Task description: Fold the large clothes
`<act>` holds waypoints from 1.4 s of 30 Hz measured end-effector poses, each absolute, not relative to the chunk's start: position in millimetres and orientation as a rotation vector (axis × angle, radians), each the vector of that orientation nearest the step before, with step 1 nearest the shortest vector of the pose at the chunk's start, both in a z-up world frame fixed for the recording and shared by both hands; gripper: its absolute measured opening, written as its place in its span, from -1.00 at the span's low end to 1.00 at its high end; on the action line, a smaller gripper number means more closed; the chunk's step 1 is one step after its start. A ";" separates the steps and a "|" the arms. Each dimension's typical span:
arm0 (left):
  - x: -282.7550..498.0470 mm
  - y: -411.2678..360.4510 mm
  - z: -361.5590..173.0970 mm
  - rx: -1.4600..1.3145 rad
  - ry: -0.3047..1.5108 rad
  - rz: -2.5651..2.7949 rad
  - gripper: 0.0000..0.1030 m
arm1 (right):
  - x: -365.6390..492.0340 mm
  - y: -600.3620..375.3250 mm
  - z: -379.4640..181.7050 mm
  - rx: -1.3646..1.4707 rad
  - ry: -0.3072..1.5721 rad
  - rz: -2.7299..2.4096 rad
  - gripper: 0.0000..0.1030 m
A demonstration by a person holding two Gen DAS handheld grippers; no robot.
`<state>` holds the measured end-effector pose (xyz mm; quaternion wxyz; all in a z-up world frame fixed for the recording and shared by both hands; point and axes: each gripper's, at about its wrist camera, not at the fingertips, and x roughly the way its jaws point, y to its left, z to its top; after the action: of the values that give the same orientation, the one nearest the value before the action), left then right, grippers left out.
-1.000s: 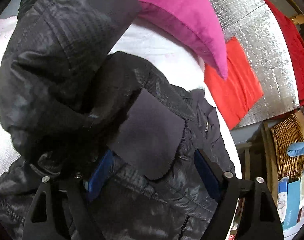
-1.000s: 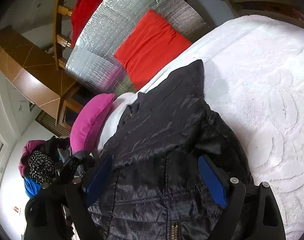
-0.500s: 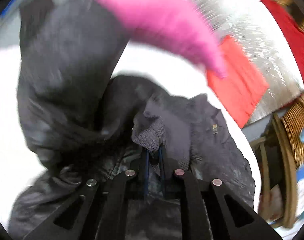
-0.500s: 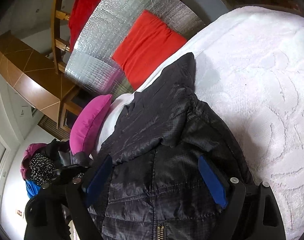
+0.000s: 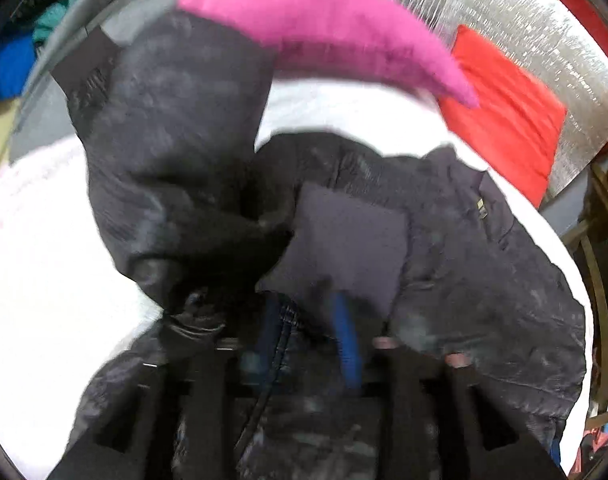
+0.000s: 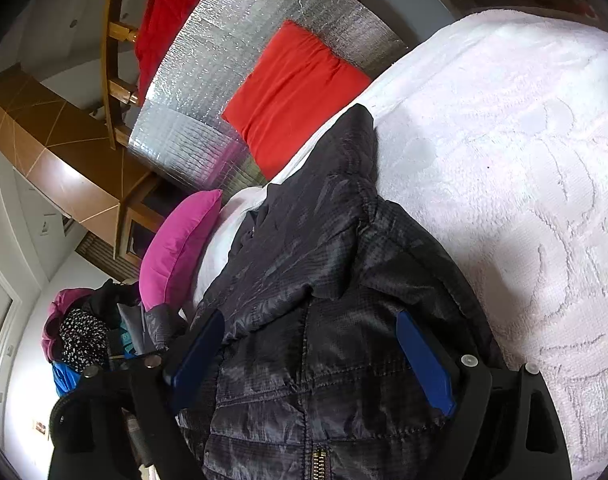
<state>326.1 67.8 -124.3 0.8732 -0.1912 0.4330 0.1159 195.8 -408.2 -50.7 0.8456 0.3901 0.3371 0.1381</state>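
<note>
White bedspread [image 6: 504,140] under black jacket [image 6: 324,260]

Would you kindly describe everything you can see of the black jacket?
The black jacket is shiny, quilted and puffy, with a front zip near its lower edge and a matte knit cuff on one sleeve. It lies rumpled on the white bedspread, its sleeve folded across the body, beside a pink pillow.
</note>
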 end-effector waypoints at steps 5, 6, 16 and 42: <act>309.6 37.4 -83.6 -0.286 0.745 0.236 0.18 | 192.4 -411.0 -41.5 0.833 0.696 0.295 0.75; 310.7 26.8 -80.0 -0.261 0.722 0.208 0.23 | 191.8 -412.0 -39.1 0.843 0.691 0.304 0.75; 365.3 -46.7 -151.8 -0.010 0.881 0.083 0.29 | 252.0 -387.0 -44.3 1.109 0.871 0.444 0.83; 358.5 -50.6 -165.8 0.042 0.802 0.010 0.33 | 389.8 -385.0 -47.4 0.432 1.005 0.030 -0.61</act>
<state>358.5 -50.6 -165.8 0.9204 0.0205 0.3905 0.0050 389.8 -385.0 -47.4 0.8540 0.2053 0.4778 0.0143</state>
